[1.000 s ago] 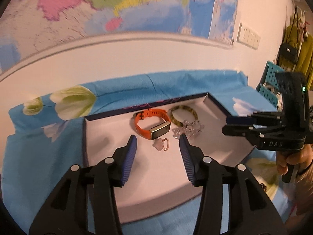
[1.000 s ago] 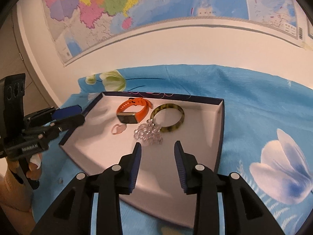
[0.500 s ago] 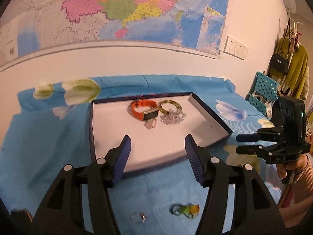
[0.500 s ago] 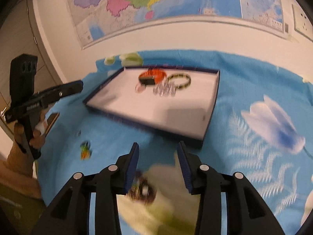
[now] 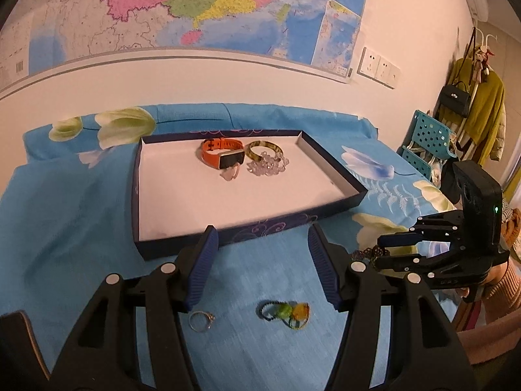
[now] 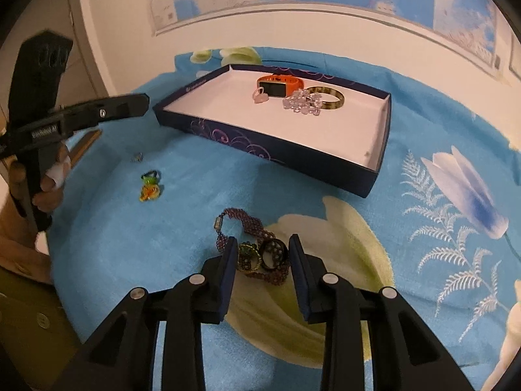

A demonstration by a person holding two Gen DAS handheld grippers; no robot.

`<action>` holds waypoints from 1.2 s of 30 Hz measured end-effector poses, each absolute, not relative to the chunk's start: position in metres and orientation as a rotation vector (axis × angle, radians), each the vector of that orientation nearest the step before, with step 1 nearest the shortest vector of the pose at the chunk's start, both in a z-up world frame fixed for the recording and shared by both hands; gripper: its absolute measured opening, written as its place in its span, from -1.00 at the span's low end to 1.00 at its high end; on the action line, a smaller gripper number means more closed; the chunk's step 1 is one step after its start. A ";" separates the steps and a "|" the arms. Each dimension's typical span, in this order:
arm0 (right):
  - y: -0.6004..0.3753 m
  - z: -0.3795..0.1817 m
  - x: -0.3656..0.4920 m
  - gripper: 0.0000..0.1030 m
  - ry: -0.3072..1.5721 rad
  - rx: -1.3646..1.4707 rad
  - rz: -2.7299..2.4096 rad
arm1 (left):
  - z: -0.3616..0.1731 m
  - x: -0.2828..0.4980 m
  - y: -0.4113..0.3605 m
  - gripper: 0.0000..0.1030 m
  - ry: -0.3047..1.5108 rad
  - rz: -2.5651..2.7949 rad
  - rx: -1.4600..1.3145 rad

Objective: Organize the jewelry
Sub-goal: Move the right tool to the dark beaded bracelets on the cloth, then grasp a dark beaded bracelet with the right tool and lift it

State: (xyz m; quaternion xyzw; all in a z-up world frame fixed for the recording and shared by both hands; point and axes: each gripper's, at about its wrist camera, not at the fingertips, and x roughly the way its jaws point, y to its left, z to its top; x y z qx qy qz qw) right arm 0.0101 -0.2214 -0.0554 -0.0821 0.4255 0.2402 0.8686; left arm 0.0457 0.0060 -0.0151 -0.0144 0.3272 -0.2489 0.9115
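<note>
Blue floral cloth (image 5: 65, 215) covers the work surface; cream wall behind it carries a large coloured map (image 5: 195, 9), with a double socket (image 5: 379, 66) to the map's right. Coats and a black bag hang on a rack (image 5: 472, 97) at far right, above a teal perforated chair (image 5: 426, 140).

Landmark: dark-blue shallow tray (image 5: 260, 231), white inside, long axis running left-right across the left wrist view. At the tray's back wall: orange wristband (image 5: 221, 154), tortoiseshell bangle (image 5: 260, 148) beside it, clear bead bracelet (image 5: 267, 166) in front of the bangle, small pink charm (image 5: 229, 174) in front of the wristband.

On the cloth, in front of the tray: silver ring (image 5: 201, 321), lying flat; green-and-orange bead ring (image 5: 286, 312) just beside it. Dark beaded chain bracelet (image 6: 250, 247) lies further towards the right, long axis running away from the right gripper towards the tray, clasp end at the far side.

Left gripper (image 5: 260, 260): jaws spread, nothing between them, ring pieces below. Right gripper (image 6: 262, 264): jaws have just been closing, with the bracelet's near coil between them; pads not yet pressing on it.
</note>
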 end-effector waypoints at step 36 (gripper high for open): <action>-0.208 -0.064 0.020 -0.69 0.913 -0.086 0.555 | -0.034 0.033 0.002 0.11 0.729 -0.553 -0.035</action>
